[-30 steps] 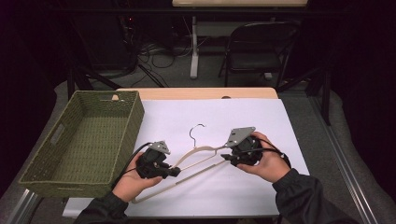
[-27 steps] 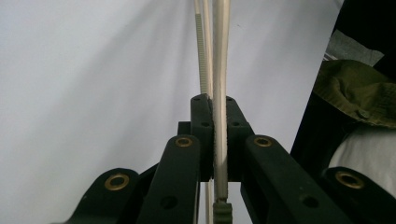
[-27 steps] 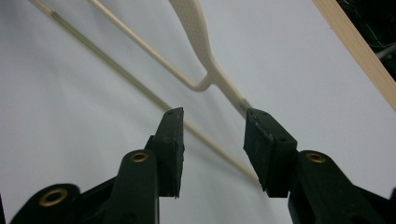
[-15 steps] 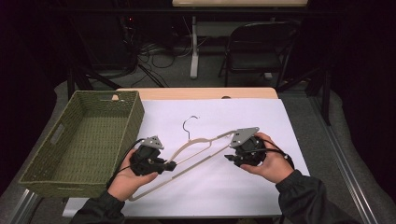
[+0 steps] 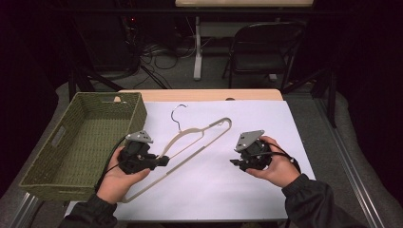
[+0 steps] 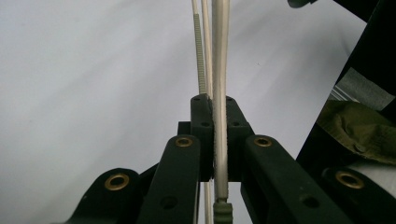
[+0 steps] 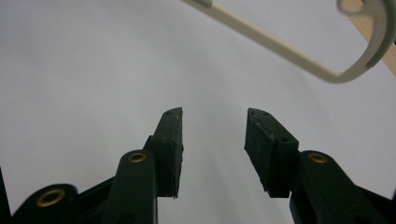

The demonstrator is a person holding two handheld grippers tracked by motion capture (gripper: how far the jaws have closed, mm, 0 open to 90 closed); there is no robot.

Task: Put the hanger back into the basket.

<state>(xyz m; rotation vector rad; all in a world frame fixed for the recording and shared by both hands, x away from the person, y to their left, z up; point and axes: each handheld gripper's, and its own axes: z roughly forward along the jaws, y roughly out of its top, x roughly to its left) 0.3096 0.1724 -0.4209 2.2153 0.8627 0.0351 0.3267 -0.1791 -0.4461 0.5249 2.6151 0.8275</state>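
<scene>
A cream plastic clothes hanger (image 5: 199, 137) with a metal hook lies slanted over the white sheet. My left gripper (image 5: 164, 160) is shut on the hanger's lower bar. In the left gripper view the bar (image 6: 219, 84) runs straight up between the closed jaws of the left gripper (image 6: 213, 105). My right gripper (image 5: 234, 162) is held to the right of the hanger, apart from it. In the right gripper view the right gripper (image 7: 214, 116) stands open with nothing between its jaws, and the hanger's curved end (image 7: 359, 70) sits beyond them at upper right.
A green woven basket (image 5: 71, 142) stands at the left of the table, close to my left hand. The white sheet (image 5: 285, 118) covers most of the tabletop. A folding chair (image 5: 261, 47) and cables are on the floor beyond the far edge.
The right gripper has let go of the hanger and pulled back to the right. The left gripper has swung the hanger leftward, its hook now nearer the basket.
</scene>
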